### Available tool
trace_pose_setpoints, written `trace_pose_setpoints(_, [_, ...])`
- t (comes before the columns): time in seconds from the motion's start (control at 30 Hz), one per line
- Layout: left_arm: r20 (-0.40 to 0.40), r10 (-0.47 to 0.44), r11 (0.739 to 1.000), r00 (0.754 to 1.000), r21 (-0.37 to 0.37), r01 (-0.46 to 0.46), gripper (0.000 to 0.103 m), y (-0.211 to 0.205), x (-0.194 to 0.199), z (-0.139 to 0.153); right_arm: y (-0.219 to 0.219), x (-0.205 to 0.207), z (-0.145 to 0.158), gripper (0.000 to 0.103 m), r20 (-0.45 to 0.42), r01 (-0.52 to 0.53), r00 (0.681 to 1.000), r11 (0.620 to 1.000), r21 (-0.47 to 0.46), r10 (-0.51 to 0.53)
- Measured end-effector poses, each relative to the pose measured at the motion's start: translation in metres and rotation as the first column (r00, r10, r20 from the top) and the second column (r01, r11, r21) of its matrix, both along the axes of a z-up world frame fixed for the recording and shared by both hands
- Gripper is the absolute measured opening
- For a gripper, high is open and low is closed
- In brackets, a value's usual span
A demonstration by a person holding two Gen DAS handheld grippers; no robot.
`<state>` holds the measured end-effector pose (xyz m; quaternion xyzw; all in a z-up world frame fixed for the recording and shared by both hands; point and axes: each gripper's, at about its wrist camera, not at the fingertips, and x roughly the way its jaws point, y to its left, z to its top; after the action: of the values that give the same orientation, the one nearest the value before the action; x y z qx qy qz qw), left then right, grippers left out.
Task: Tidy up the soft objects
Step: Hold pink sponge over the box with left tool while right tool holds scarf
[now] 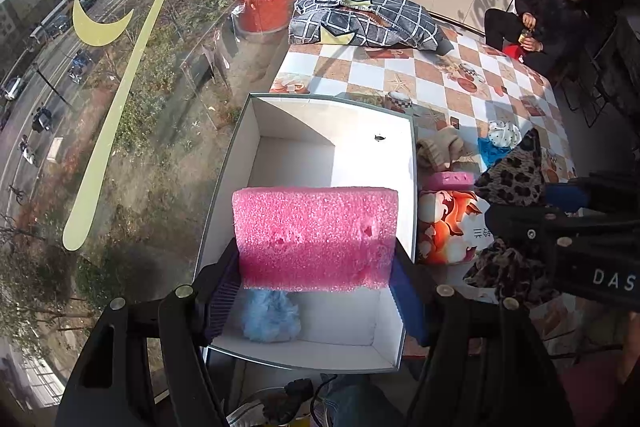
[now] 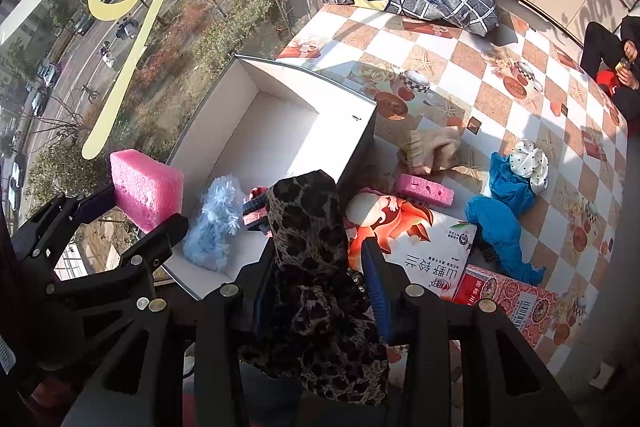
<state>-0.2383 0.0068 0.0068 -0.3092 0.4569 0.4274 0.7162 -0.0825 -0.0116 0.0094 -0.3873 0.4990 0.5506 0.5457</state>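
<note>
Two grippers are both loaded. Left gripper (image 1: 316,291) has its jaws clamped on the ends of a pink sponge (image 1: 316,235), held above the near end of the white box (image 1: 412,187). Right gripper (image 2: 320,291) has its jaws closed on a leopard-print cloth (image 2: 308,227), which bunches up between them and hangs just to the right of the box's near corner.

Inside the box, near end: one blue fluffy item (image 1: 272,319) lies on the floor, directly below the sponge. Rest of the box floor is bare.

Right of the box, on the checked tablecloth (image 2: 460,75): a printed packet (image 2: 416,247) touching the box wall, a second pink sponge (image 2: 424,189) just beyond it, a beige cloth (image 2: 432,147), and a blue cloth (image 2: 500,215) with a spotted white piece (image 2: 526,161) against it. Beyond the box: a checked pillow (image 1: 368,15).

Step in hand, as judged: placing the sponge in the box. Next move calls for lowering it beside the blue item, then opening the left jaws; the leopard cloth would follow. Several soft items remain outside, so the task looks less than half done.
</note>
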Motion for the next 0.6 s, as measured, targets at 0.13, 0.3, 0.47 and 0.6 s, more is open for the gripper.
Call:
trace_pose_setpoints(0.13, [-0.001,0.002,1.0,1.0,-0.003,-0.002,0.072,0.0001,-0.0005,-0.0012,0.0023,-0.0022,-0.0014,0.042,0.002,-0.008,1.0,1.0,-0.002,0.008])
trace_pose_setpoints(0.3, [-0.003,0.005,1.0,1.0,-0.005,-0.005,0.072,0.0017,-0.0018,-0.0022,0.0042,-0.0033,-0.0033,0.042,-0.001,-0.008,1.0,1.0,-0.007,0.008])
trace_pose_setpoints(0.47, [-0.002,0.006,1.0,1.0,-0.011,-0.006,0.072,0.0037,-0.0029,-0.0034,0.0044,-0.0034,-0.0041,0.042,-0.001,-0.009,1.0,1.0,-0.009,0.009])
trace_pose_setpoints(0.6, [-0.002,0.005,1.0,1.0,-0.02,-0.005,0.072,0.005,-0.0031,-0.005,0.0059,-0.0042,-0.0054,0.042,-0.001,-0.012,1.0,1.0,-0.015,0.012])
